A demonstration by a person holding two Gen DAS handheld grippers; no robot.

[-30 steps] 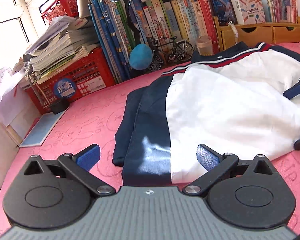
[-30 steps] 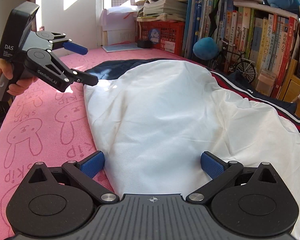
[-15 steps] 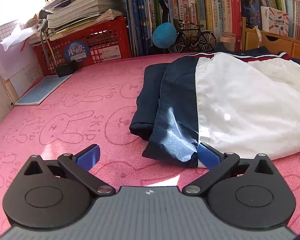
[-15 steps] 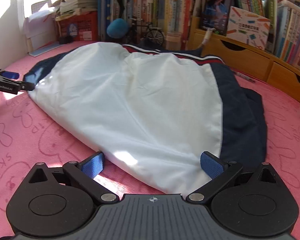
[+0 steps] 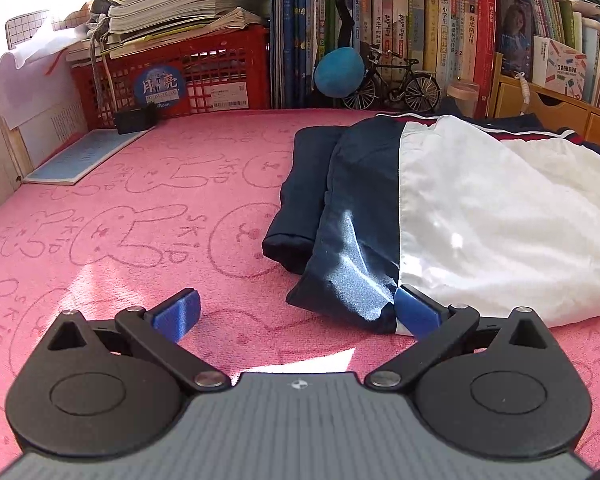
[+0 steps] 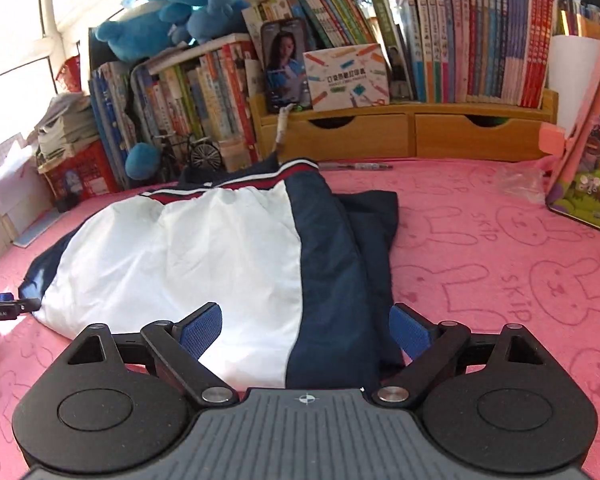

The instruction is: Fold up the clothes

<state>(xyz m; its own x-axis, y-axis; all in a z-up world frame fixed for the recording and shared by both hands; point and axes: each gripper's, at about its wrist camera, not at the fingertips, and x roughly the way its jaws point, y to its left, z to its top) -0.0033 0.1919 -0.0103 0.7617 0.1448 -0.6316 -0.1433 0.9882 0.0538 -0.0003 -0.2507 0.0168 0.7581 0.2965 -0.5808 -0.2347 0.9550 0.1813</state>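
A white and navy jacket lies flat on the pink rabbit-print cover. In the left wrist view my left gripper is open and low over the cover. The jacket's navy corner reaches in between its fingers, beside the right pad. In the right wrist view my right gripper straddles the near hem of the jacket, where white meets navy. Its jaws are closing, with the cloth lying between the pads and not pinched. The left gripper shows at that view's far left edge.
Books, wooden drawers, a red basket under stacked papers, a toy bicycle and blue plush toys line the back. A pink bag stands right. A thin booklet lies left.
The right gripper has swung from the jacket's left part to its right navy end, and its jaws have narrowed a little. The left gripper has rolled level and settled by the navy corner.
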